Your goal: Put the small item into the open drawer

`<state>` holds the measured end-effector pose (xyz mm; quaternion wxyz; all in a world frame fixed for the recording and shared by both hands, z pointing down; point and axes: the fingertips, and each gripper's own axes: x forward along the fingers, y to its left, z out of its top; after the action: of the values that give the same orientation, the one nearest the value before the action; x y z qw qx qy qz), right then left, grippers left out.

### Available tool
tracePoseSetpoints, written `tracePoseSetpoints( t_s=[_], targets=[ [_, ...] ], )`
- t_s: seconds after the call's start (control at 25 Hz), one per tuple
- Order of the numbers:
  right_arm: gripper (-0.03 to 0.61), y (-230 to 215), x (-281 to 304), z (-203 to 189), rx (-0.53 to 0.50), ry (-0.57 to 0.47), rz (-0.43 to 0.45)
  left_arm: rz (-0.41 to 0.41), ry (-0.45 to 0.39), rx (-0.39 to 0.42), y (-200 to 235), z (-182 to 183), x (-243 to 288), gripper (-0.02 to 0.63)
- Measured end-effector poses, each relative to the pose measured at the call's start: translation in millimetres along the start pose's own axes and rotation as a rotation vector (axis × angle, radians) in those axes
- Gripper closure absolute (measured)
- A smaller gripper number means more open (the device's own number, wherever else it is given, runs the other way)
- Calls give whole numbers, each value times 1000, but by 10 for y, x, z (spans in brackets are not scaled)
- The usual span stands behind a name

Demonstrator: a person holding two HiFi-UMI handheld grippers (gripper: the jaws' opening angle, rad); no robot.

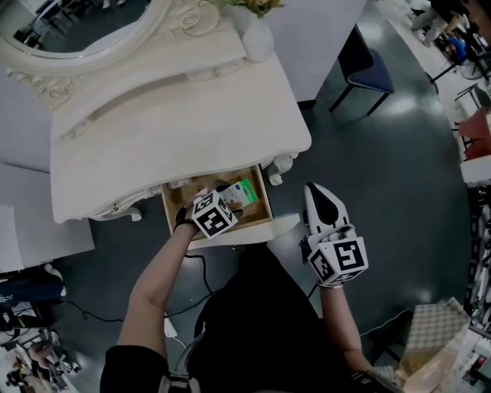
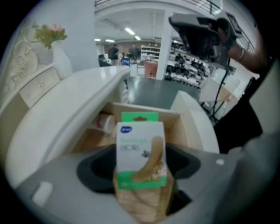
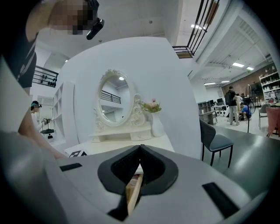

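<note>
Right tongs (image 1: 316,193): closed on nothing, held idle in the air at about 3 o'clock from the drawer, well clear of it
Left tongs (image 1: 230,203): clamped on the small item, reaching over the drawer at 12 o'clock from the person
Small item: a flat green and white plaster pack (image 2: 141,154), gripped by its lower edge and standing upright between the jaws, so most of it sticks out past the tips
Drawer (image 1: 264,201): wooden, pulled out from under the counter's front edge and open at the top, with the pack over its 2 o'clock corner; how high above the floor of the drawer cannot be told
Already in the drawer: a small round jar (image 2: 104,123) lying toward 10 o'clock
Counter (image 1: 176,115): white dressing table top at 12 o'clock beyond the drawer, its lip overhanging the drawer's back part
Far end: a vase (image 1: 258,37) at 1 o'clock and an oval mirror (image 1: 84,23) at 11 o'clock
Risk, grip: the hold is only on the lower edge, so the light pack could pivot or slip out early
Risk, release: let go too near the right wall, the pack could catch the rim and tip to the floor
Risk, reach: pushing further in could knock the tall pack on the counter's lip or nudge the jar
</note>
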<state>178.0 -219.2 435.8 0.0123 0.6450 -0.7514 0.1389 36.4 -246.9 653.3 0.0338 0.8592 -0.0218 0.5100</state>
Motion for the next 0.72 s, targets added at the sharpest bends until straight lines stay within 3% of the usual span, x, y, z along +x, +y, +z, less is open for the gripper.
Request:
tracePoseSetpoints(
  t_s=[0.36, 0.72],
  targets=[
    [581, -25, 16, -24, 5, 12, 0, -44, 115, 27, 22, -215, 350, 262],
    [581, 18, 13, -113, 12, 35, 9, -57, 209, 142, -47, -352, 500, 262]
  ],
)
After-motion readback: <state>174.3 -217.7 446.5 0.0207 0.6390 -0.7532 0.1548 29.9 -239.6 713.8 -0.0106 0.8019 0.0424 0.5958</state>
